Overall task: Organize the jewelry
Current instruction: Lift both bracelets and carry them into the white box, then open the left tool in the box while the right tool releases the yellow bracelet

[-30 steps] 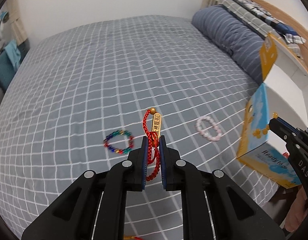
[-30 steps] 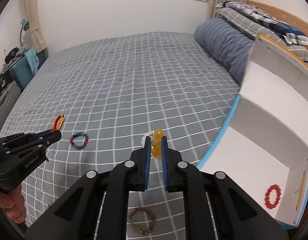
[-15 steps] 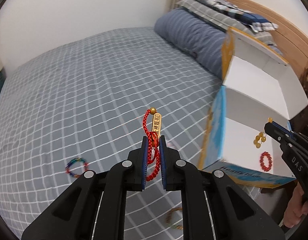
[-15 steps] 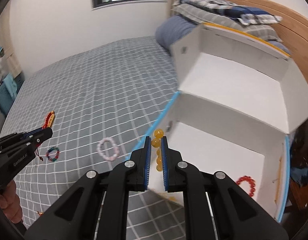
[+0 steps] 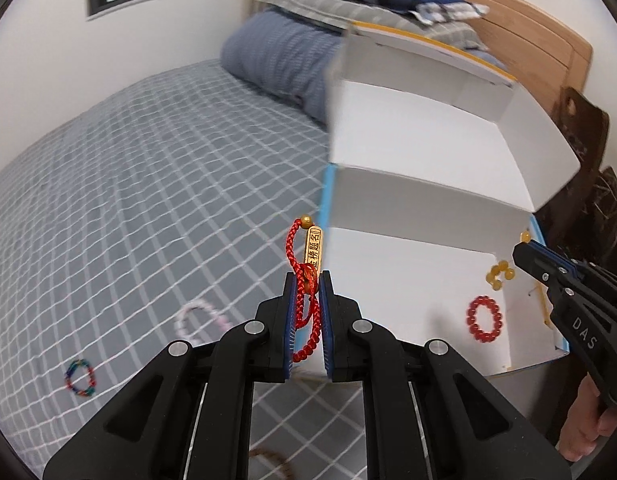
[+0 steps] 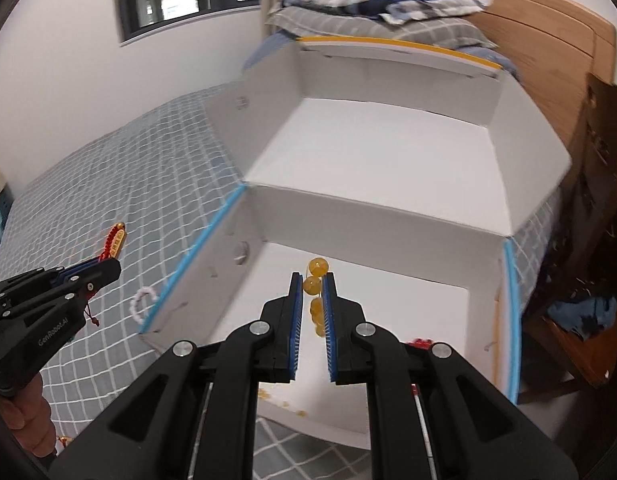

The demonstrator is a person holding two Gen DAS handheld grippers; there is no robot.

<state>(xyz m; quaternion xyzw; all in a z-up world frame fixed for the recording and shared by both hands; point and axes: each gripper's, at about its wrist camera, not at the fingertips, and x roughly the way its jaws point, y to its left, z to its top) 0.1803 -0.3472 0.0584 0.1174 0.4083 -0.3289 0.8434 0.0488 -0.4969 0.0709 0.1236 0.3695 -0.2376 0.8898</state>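
Note:
My left gripper (image 5: 307, 280) is shut on a red cord bracelet with a gold tag (image 5: 311, 249), held above the bed just left of the open white box (image 5: 408, 280). My right gripper (image 6: 312, 280) is shut on a yellow bead bracelet (image 6: 313, 285) and holds it over the inside of the box (image 6: 388, 300). In the left wrist view the right gripper (image 5: 526, 246) reaches in from the right, the yellow beads (image 5: 498, 274) hanging below it. A red bead bracelet (image 5: 484, 318) lies on the box floor. The left gripper also shows in the right wrist view (image 6: 112, 268).
A pink bead bracelet (image 5: 200, 318) and a multicoloured bracelet (image 5: 80, 376) lie on the grey checked bedcover (image 5: 148, 200). A brown bracelet (image 5: 272, 458) lies near the bottom edge. Pillows (image 5: 284, 56) and a wooden headboard (image 5: 528, 36) stand behind the box's raised lid (image 6: 388, 160).
Both grippers have moved right toward the box. The right gripper has carried the yellow beads from over the bed to over the box interior. The left gripper has come up beside the box.

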